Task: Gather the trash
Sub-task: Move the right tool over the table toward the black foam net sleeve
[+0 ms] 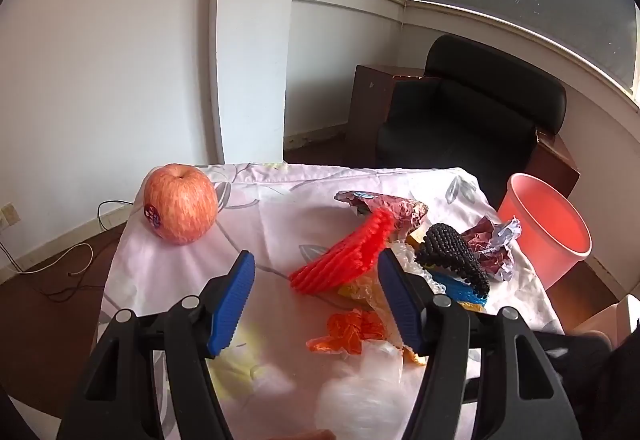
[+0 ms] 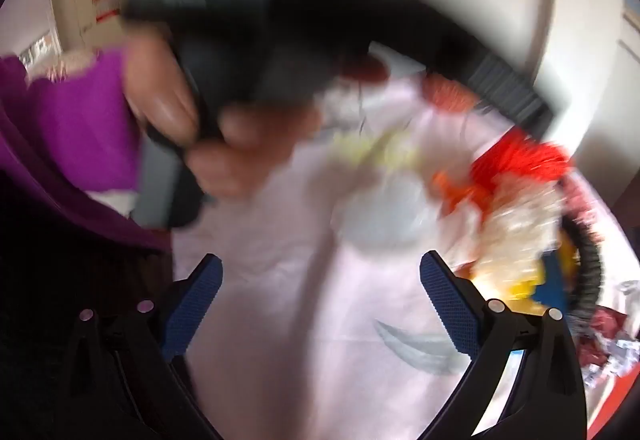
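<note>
Clearly, the left gripper (image 1: 316, 300) has its two blue-padded fingers (image 1: 234, 304) spread wide apart, and nothing is between them; it hangs over the near edge of the table (image 1: 256, 240), which a pale flowered cloth covers. The trash lies in a heap near the right edge of this table: a red foam net (image 1: 344, 252), a black foam net (image 1: 452, 252) beside it, crumpled foil wrappers (image 1: 496, 240) toward the far right corner, a blue piece (image 1: 460, 286) under the black net, an orange scrap of plastic (image 1: 348, 332) and a clear plastic film (image 1: 360, 380) closer to the near edge. An apple (image 1: 180, 204) with a small sticker stands apart, at the far left corner. Beyond the right edge, lower than the tabletop, a pink bucket (image 1: 548, 224) stands open. The right wrist view is strongly blurred, yet the right gripper (image 2: 320, 304) also shows its fingers spread with only cloth between them, and the person's left hand (image 2: 192, 128) grasps a dark handle above the table.
</note>
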The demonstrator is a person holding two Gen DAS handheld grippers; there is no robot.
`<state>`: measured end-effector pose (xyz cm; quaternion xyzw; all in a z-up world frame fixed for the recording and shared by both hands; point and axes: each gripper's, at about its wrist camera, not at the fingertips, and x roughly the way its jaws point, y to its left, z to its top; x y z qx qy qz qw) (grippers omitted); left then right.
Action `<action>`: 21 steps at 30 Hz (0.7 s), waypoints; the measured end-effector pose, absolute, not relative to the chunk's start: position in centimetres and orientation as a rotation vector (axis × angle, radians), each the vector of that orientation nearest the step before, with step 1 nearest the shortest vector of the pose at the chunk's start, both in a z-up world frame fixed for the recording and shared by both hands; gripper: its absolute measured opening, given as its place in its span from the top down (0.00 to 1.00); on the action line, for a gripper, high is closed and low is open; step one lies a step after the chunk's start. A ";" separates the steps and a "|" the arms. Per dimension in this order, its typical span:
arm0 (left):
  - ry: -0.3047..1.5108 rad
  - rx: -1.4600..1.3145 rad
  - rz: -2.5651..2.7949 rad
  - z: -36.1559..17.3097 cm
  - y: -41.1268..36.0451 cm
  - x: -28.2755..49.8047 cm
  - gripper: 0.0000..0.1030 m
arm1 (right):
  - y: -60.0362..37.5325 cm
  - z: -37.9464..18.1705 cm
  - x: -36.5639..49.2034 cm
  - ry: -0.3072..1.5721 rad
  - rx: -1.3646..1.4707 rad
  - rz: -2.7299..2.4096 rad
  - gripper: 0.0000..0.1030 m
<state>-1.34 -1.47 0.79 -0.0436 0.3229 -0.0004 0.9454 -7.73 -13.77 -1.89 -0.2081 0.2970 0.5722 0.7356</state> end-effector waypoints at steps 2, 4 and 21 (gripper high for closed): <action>0.657 -0.094 -0.002 0.8 -1.6 -1.4 0.39 | -15.2 -0.2 -8.0 0.605 -0.416 1.229 0.03; 0.656 -0.094 0.003 0.8 -1.9 -1.5 0.39 | -16.7 1.3 -8.2 0.565 -0.376 1.191 0.03; 0.639 -0.094 0.050 1.4 -2.5 -3.1 0.39 | -24.4 4.4 -4.1 0.413 0.031 0.526 0.03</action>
